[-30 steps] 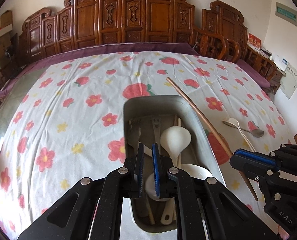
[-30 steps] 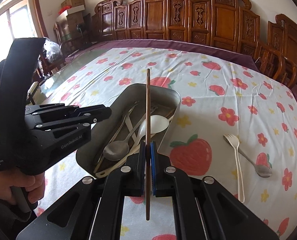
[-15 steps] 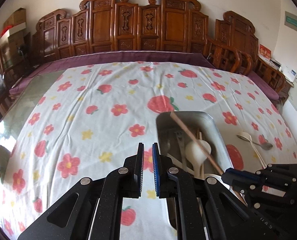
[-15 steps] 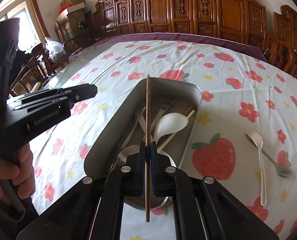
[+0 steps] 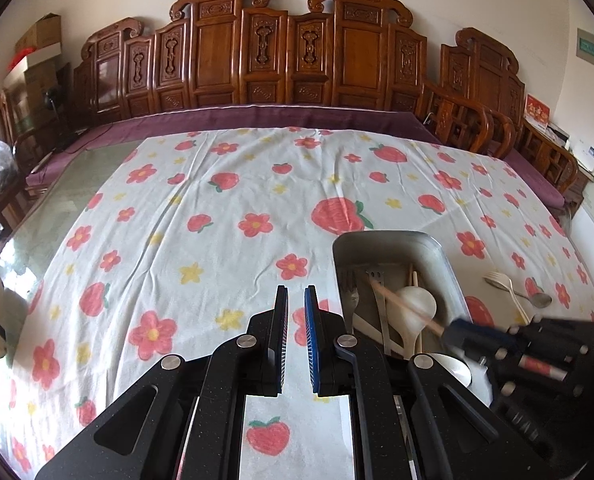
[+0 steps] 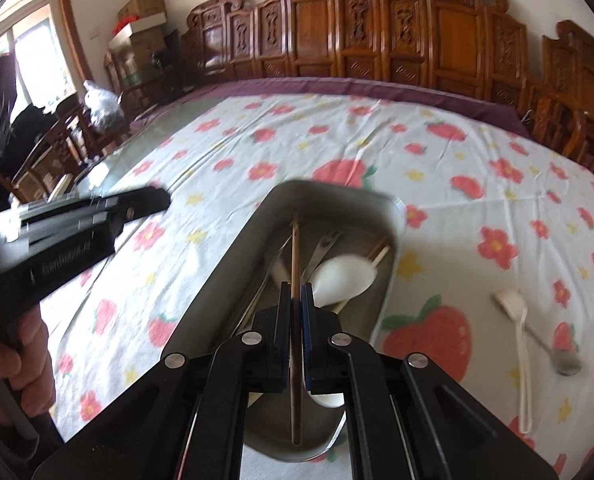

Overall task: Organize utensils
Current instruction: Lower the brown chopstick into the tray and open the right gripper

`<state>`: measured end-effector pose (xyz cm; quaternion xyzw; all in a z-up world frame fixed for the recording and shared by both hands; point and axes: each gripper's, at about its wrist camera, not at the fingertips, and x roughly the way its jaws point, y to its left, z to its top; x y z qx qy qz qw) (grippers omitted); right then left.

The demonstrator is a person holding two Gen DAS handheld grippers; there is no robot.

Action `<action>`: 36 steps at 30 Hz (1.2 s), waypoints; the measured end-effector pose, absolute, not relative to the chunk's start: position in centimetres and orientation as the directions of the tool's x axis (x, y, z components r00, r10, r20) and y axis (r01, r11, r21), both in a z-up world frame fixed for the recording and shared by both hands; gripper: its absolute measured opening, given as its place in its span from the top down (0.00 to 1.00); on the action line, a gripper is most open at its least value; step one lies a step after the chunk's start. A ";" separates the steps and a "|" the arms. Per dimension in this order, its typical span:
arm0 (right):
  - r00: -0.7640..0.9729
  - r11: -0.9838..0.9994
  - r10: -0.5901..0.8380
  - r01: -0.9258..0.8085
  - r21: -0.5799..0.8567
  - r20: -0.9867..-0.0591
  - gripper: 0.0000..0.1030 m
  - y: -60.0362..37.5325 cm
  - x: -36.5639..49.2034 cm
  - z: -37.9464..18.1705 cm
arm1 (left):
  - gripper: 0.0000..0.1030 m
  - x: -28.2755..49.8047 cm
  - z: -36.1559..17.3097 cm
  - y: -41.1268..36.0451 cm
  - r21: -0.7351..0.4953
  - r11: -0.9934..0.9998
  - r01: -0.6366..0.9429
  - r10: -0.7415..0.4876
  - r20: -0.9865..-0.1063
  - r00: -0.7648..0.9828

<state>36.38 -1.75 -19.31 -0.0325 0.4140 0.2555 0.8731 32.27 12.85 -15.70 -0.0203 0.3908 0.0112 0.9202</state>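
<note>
My right gripper [image 6: 296, 288] is shut on a wooden chopstick [image 6: 295, 248] that points forward and down, its far tip inside the metal tray [image 6: 397, 210]. In the tray lie a white spoon [image 6: 343, 276], a metal fork [image 6: 325, 242] and other utensils. From the left wrist view the tray [image 5: 385, 236] is at the right, with the right gripper [image 5: 453, 330] and the chopstick [image 5: 401, 300] slanting over it. Left of the tray, my left gripper [image 5: 296, 292] hovers over the flowered cloth, shut with nothing in it. The right wrist view shows the left gripper [image 6: 157, 198] at the left.
A white plastic fork [image 6: 523, 360] and a metal spoon [image 6: 565, 362] lie on the cloth right of the tray. Carved wooden chairs [image 5: 297, 52] line the far edge. Bare glass tabletop [image 5: 45, 216] shows at the left. A hand [image 6: 13, 376] grips the left gripper's handle.
My left gripper has swung left, off the tray and out over the cloth. My right gripper has carried the chopstick over the tray and dipped its tip inside.
</note>
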 end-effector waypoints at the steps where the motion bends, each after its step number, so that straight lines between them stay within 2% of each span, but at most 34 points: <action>1: 0.535 0.871 0.417 -0.466 0.156 -0.734 0.94 -2.0 36.6 -19.1 | 0.93 32.3 -15.7 12.9 -0.027 0.999 -0.036 0.006 -0.720 0.694; 10: 0.534 0.876 0.411 -0.455 0.159 -0.738 0.94 -1.9 37.0 -19.8 | 0.93 32.3 -15.6 12.9 -0.026 0.999 -0.035 0.006 -0.719 0.695; 12: 0.519 0.862 0.448 -0.467 0.198 -0.728 0.93 -1.9 36.9 -19.9 | 0.93 32.3 -15.6 12.9 -0.027 0.999 -0.036 0.006 -0.719 0.695; 14: 0.474 0.819 0.528 -0.504 0.275 -0.704 0.89 -2.0 36.8 -19.9 | 0.93 32.3 -15.6 12.9 -0.027 0.999 -0.036 0.006 -0.718 0.696; 19: 0.470 0.814 0.537 -0.506 0.285 -0.700 0.88 -2.4 36.8 -19.7 | 0.93 32.2 -15.5 12.6 -0.027 0.999 -0.031 0.002 -0.716 0.698; 32: 0.554 0.854 0.451 -0.496 0.157 -0.700 0.88 -7.6 35.0 -17.6 | 0.93 31.8 -15.4 11.2 -0.037 0.999 0.008 -0.032 -0.711 0.703; 34: 0.568 0.862 0.431 -0.488 0.135 -0.701 0.88 -9.0 34.7 -17.5 | 0.88 31.6 -15.4 10.7 -0.038 0.999 0.021 -0.042 -0.709 0.704; 36: 0.581 0.872 0.403 -0.478 0.104 -0.708 0.88 -10.6 34.4 -17.4 | 0.73 31.4 -15.3 10.0 -0.039 0.999 0.034 -0.052 -0.704 0.708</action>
